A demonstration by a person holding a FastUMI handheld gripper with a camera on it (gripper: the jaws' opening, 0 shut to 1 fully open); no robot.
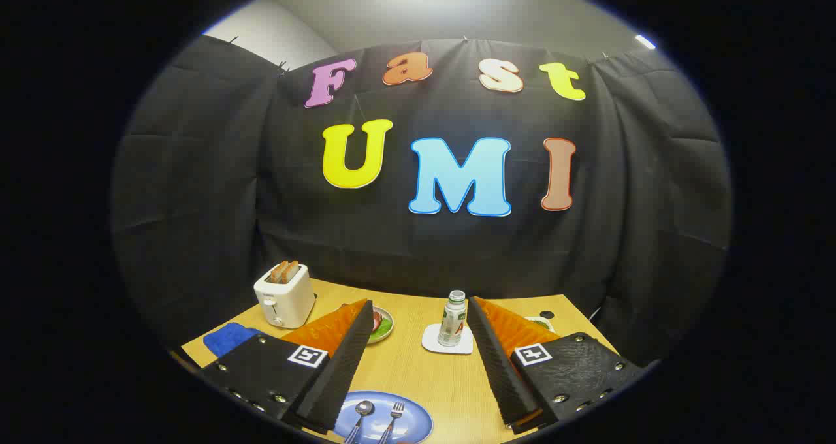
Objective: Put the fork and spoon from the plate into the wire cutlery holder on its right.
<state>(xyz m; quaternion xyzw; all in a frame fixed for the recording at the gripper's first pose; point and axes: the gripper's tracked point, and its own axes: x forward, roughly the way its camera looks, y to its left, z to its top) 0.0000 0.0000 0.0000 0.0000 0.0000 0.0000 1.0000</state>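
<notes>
Metal spoon [361,412] and fork [394,416], probably light, stiff and slippery, lie on the blue plate [418,416] between spread, empty fingers [418,320]; grip mid-handle.

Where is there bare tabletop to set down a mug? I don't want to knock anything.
The open gripper hovers holding nothing. Bare wood runs between its fingers, from the blue plate with spoon and fork up to the bottle on its white coaster. Crowded by the toaster, blue cloth and food dish.
</notes>
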